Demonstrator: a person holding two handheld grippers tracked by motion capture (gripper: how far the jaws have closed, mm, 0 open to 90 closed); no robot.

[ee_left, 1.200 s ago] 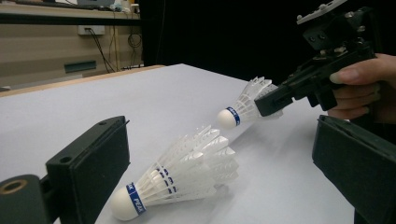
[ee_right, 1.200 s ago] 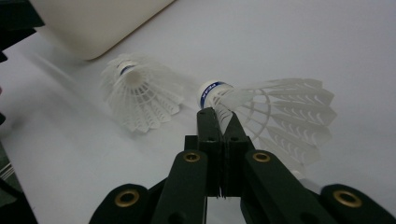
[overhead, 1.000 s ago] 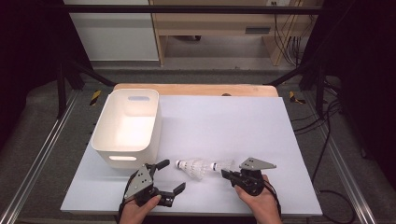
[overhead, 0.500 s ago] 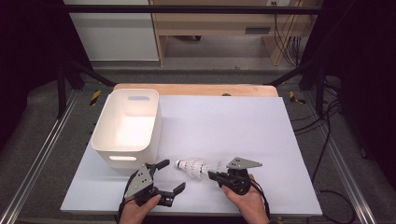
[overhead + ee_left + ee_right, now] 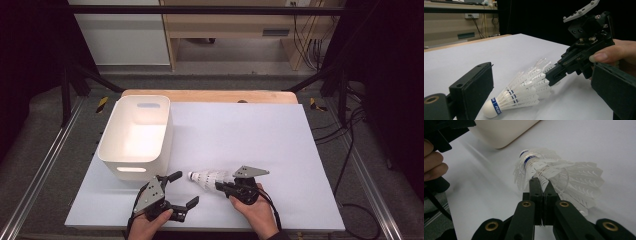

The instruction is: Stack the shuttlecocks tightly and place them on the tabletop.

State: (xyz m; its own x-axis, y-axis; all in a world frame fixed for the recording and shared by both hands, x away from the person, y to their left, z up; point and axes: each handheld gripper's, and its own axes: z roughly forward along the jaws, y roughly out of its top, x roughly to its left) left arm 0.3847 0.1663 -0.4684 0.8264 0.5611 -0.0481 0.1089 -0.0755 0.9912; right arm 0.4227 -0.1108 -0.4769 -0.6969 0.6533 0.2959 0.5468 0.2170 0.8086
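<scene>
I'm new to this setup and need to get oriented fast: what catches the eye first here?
A white shuttlecock lies at the table's near edge, its feathers pinched by the shut right gripper. The left gripper waits open beside its cork, and a white bin stands at the left.

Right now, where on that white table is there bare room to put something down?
The wide stretch of white tabletop right of the white bin, back to the wooden edge, is bare. It is crowded along the near edge: the left gripper, the shuttlecock and the right gripper sit close together.
</scene>
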